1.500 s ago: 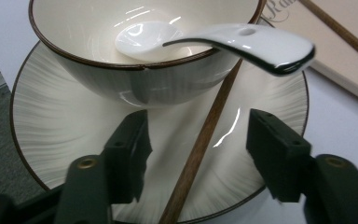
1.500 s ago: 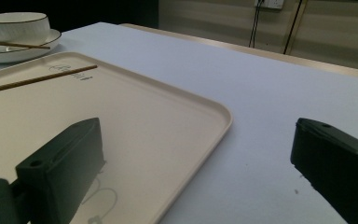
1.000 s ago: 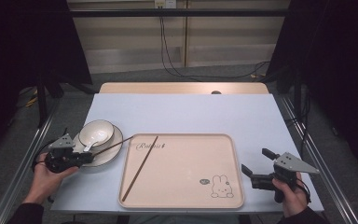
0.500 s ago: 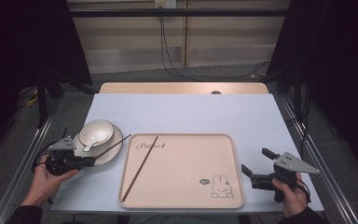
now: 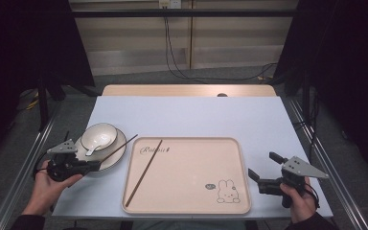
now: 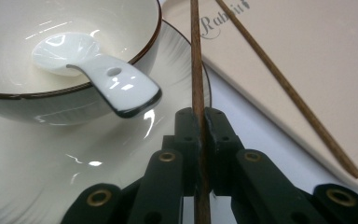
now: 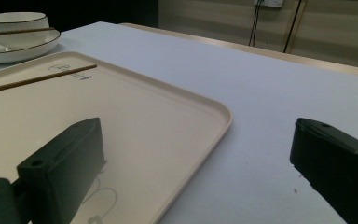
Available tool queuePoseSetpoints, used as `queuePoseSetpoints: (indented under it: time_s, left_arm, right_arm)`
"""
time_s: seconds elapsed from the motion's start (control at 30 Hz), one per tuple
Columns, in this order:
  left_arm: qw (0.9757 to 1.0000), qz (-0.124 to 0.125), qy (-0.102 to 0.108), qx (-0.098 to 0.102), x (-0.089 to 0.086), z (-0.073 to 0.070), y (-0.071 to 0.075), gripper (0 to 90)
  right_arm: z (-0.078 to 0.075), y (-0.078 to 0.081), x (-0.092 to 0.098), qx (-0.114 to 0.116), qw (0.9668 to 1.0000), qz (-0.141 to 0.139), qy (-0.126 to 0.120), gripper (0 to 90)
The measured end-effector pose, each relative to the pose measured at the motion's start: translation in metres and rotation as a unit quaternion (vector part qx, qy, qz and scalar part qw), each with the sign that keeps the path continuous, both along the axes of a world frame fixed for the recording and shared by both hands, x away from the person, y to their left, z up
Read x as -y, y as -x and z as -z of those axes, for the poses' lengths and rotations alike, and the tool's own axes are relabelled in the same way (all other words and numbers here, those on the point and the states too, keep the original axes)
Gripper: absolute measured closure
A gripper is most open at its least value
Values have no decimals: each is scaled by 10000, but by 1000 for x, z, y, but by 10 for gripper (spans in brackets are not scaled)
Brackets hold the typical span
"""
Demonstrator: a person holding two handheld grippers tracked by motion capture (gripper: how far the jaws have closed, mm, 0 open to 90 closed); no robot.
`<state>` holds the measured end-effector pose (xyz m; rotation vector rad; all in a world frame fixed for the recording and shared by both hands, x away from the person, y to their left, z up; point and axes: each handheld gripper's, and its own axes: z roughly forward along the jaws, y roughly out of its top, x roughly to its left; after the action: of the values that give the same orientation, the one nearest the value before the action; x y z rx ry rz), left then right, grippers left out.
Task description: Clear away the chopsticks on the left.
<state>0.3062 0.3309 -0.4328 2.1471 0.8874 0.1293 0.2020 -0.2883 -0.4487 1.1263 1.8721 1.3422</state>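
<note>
left tool (image 5: 95,164) clamped on chopstick (image 6: 196,70) so I can move it to the tray (image 5: 187,207) beside its twin | right tool (image 5: 264,172) wide, parked

bowl (image 5: 98,135) with white spoon (image 5: 93,146) on plate (image 5: 116,154), 9 o'clock | tray (image 5: 187,203) centre, one chopstick (image 5: 144,172) lying on it

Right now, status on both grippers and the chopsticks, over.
Left gripper shut on chopstick beside the plate. Right gripper open, idle beside tray. Second chopstick lies on tray. Nothing in the way.
</note>
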Motion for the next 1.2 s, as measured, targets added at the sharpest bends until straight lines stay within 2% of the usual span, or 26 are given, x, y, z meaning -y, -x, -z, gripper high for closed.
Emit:
queuePoseSetpoints:
  time_s: [0.47, 0.77, 0.93, 1.03, 1.2]
  left_arm:
    - [9997, 78, 212, -100, 22, -5, 17, 847]
    - [9994, 215, 262, -54, 43, -15, 24, 847]
    - [9994, 79, 346, -30, 52, -14, 27, 847]
    - [9990, 104, 424, -49, 59, -15, 28, 847]
    - [9991, 134, 402, -53, 73, -17, 30, 847]
  right_arm:
    - [0, 1, 0, 21, 10000, 1, -10, 26]
    - [0, 0, -1, 21, 10000, -1, -14, 26]
    - [0, 1, 0, 21, 10000, -5, -10, 26]
    - [0, 0, 0, 26, 10000, -21, -1, 26]
    - [0, 0, 0, 14, 10000, -19, -10, 26]
